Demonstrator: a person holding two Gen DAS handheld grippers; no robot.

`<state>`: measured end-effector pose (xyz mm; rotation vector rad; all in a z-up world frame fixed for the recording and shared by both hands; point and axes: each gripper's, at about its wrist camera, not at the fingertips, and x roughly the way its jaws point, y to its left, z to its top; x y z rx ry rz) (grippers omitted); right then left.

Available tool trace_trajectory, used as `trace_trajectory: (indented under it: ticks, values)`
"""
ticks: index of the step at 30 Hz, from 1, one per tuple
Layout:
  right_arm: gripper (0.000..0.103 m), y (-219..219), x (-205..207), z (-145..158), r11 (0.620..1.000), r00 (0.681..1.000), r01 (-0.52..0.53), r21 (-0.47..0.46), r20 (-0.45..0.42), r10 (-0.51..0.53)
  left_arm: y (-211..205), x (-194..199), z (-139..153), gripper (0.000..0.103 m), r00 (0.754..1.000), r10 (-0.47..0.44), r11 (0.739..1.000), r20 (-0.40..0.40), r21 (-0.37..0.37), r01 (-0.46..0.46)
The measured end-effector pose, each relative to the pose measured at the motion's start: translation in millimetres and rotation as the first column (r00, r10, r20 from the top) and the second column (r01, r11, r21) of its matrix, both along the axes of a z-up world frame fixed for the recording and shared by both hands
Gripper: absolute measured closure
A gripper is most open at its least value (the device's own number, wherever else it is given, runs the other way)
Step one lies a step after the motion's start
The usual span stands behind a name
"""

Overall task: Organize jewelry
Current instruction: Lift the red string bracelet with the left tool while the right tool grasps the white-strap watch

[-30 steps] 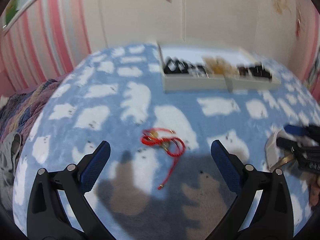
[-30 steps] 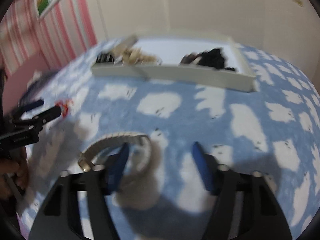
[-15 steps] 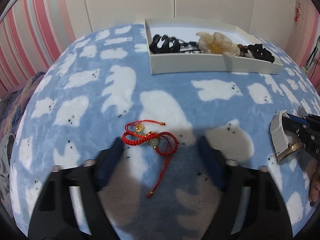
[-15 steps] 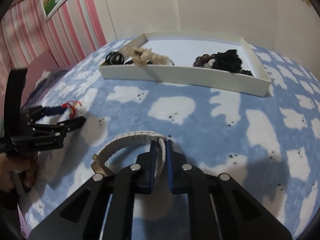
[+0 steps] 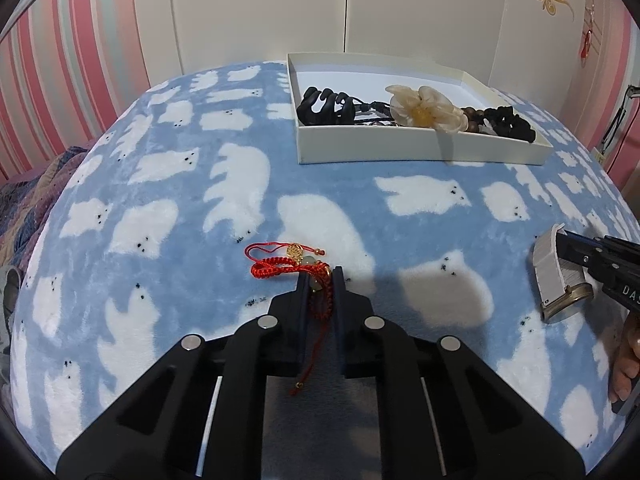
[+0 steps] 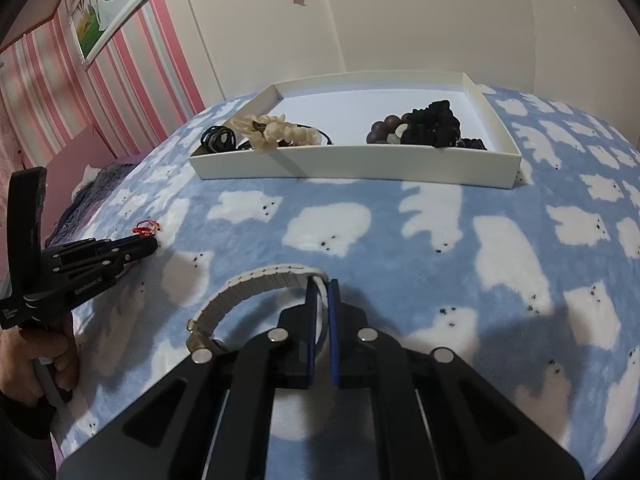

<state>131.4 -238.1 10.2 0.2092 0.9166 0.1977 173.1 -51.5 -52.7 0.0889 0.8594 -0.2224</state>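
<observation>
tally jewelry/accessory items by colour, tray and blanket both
Black: 2, claw clip, scrunchie
Cream: 1, flower clip
Brown: 1, bead bracelet
Red: 1, cord bracelet
Pale grey: 1, watch
Total: 6; smaller tray pieces unclear.

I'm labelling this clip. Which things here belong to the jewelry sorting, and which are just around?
Part of the job:
red braided cord bracelet, clamped in left tool
grey-strapped wristwatch, clamped in right tool
shallow white cardboard tray

Just around:
blue polar-bear fleece blanket
framed wall picture
</observation>
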Motion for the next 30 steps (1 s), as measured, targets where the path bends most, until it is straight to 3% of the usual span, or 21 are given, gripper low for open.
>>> trace_trajectory:
  ticks: [19,30]
  values:
    - [0.099,-5.2,-1.5,1.7,1.000,1.000,0.018,0.021,0.015,-0.019,9.6,1.7,2.2,0.094,1.000,0.012,0.999,0.013,-0.038,-0.011]
    - [0.097,-24.8,3.3,35.6,0.998,0.993,0.057,0.019,0.105,-0.058,18.4,-0.9,38.0,0.094,0.996,0.007,0.997,0.085,-0.073,0.000]
